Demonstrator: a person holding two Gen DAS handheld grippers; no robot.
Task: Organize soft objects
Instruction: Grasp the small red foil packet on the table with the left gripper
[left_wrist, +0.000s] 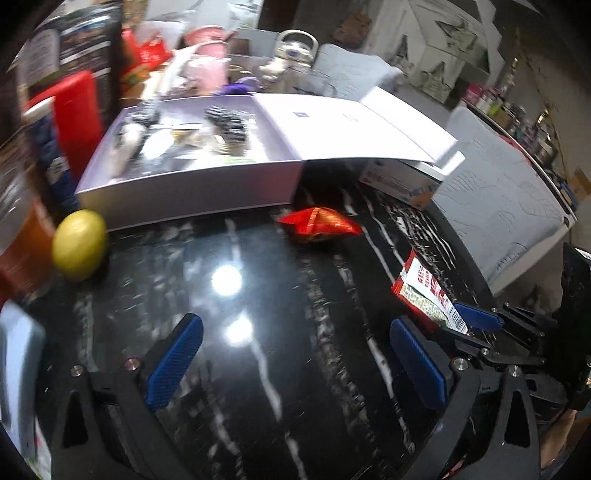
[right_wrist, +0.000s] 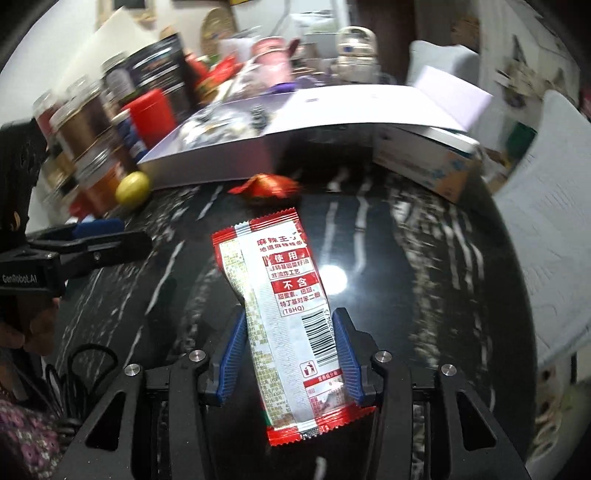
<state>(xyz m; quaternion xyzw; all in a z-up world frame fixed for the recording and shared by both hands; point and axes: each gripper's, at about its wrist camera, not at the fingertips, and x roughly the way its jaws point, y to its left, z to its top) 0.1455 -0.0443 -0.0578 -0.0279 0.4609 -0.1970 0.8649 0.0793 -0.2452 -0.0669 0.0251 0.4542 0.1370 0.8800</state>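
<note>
The table (right_wrist: 424, 266) is glossy black stone veined with white, and it mirrors a ceiling light. On it sits a flat, pale lilac cardboard box (left_wrist: 192, 184) with its lid (left_wrist: 354, 125) folded open to the right; the jumble inside is too blurred to name. Just before the box's front edge lies a small crumpled red foil wrapper (left_wrist: 319, 223), and at the box's left corner a smooth yellow lemon (left_wrist: 79, 243). Behind them stand jars and a red canister (right_wrist: 153, 114), all smeared by motion.

The right gripper (right_wrist: 290, 354) grasps a sachet (right_wrist: 284, 291) — a long, flat plastic packet, white with red crimped ends, printed Chinese text and a barcode. Its ribbed blue pads (right_wrist: 232, 354) press the packet's two long edges near the lower half, the jaws narrowed to the packet's width. The sachet sticks forward over the table, towards the wrapper (whether its far end touches the stone I cannot tell).

The left gripper (left_wrist: 295, 369) is released — its blue textured pads (left_wrist: 173, 369) stand wide apart above bare stone, holding nothing. From the left wrist view, the sachet (left_wrist: 424, 295) shows at the right, pinched in the other gripper's tips.
</note>
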